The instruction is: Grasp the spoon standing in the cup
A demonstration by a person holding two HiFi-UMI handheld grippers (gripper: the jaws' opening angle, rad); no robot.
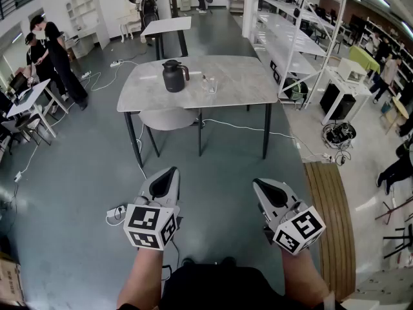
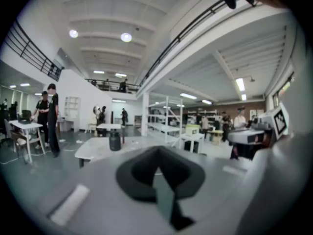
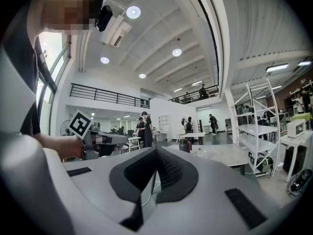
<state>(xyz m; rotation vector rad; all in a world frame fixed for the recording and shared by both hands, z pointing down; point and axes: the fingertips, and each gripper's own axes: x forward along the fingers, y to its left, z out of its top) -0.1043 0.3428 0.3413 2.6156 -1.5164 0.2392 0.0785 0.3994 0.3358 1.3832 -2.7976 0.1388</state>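
Both grippers were well short of the table, held side by side over open grey floor in the head view. The left gripper (image 1: 172,171) had its fingers fully closed, tips meeting with nothing between them; its own view (image 2: 157,152) showed the dark pads pressed together and pointing slightly down toward the table. The right gripper (image 1: 257,183) looked the same, level, with its tips together at the apex in its own view (image 3: 156,150) and nothing clamped; only floor showed through the slit lower down. The marker cubes sat at the rear of each gripper, near the person's forearms. The grey stone-look table with rounded corners and black legs (image 1: 245,86) stood ahead, well apart from both grippers. On it stood a black lidded jug with a handle (image 1: 174,76) and, just to its right, a small clear glass cup (image 1: 208,83), the two near each other but not touching. The spoon was probably inside that cup, but it was too small for us to resolve in any view. The right gripper view also caught the jug and cup on the tabletop beyond the jaws. A round grey stool (image 1: 166,118) sat tucked under the table and a white cable (image 1: 239,126) ran across the floor beneath it. White metal shelving (image 1: 290,37) stood to the right of the table, and two people in black (image 1: 48,50) stood by a desk at far left.
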